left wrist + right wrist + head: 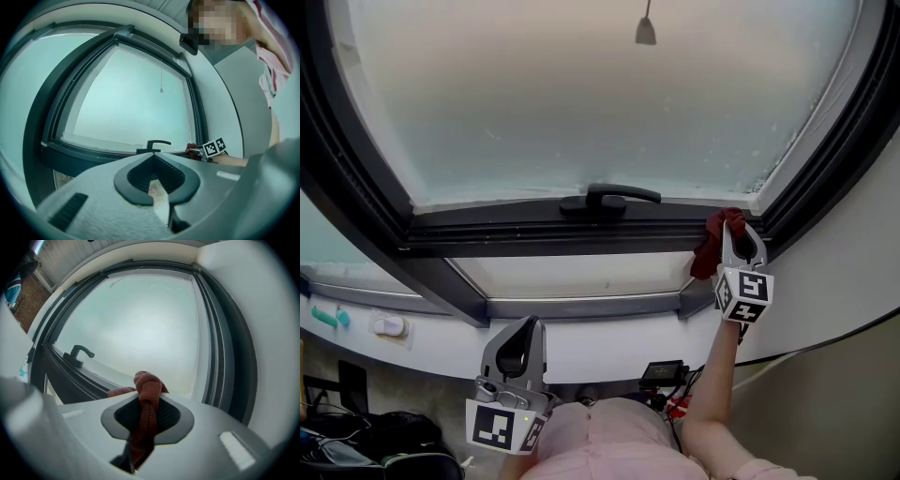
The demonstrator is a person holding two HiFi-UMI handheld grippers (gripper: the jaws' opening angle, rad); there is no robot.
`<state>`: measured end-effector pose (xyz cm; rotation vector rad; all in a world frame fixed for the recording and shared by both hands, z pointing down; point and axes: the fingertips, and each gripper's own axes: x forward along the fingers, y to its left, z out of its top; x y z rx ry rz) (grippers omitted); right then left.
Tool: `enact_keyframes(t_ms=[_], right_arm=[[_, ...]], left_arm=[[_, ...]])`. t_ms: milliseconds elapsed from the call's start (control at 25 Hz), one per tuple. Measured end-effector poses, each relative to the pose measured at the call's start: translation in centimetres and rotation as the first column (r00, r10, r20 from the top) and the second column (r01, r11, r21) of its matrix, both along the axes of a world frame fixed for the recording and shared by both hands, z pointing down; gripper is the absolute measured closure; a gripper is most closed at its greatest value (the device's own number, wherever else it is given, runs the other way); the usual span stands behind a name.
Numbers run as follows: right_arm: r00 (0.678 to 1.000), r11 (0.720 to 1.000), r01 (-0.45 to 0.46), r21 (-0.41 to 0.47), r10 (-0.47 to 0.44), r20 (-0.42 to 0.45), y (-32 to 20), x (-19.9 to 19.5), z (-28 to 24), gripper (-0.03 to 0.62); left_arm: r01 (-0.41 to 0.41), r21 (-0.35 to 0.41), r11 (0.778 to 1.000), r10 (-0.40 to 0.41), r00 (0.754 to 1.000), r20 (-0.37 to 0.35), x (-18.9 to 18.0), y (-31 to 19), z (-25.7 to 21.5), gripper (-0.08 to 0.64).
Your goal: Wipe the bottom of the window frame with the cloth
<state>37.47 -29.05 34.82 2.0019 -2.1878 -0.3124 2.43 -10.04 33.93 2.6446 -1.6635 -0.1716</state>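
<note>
Pinching the red cloth, the right gripper holds it by the window frame.

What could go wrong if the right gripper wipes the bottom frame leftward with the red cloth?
The cloth is bunched into a wad in the right gripper, so its hard tips might scrape the bottom frame. Going left, the cloth could snag on the window handle.

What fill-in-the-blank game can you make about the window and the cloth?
The red cloth is clamped in the ____ gripper.
The left gripper holds ____.
The window handle is coloured ____.
Missing words: right; nothing; black.
</note>
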Motion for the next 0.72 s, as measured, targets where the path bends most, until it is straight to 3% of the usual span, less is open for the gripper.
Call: enact_keyframes(t_ms=[720], right_arm=[[0.994, 0.994, -0.105, -0.001, 0.105, 0.010, -0.3, 4.9, 0.1, 0.526]], left_arm=[[0.001, 0.005, 1.000, -0.001, 1.000, -0.002, 0.1, -0.7, -0.1, 0.561]])
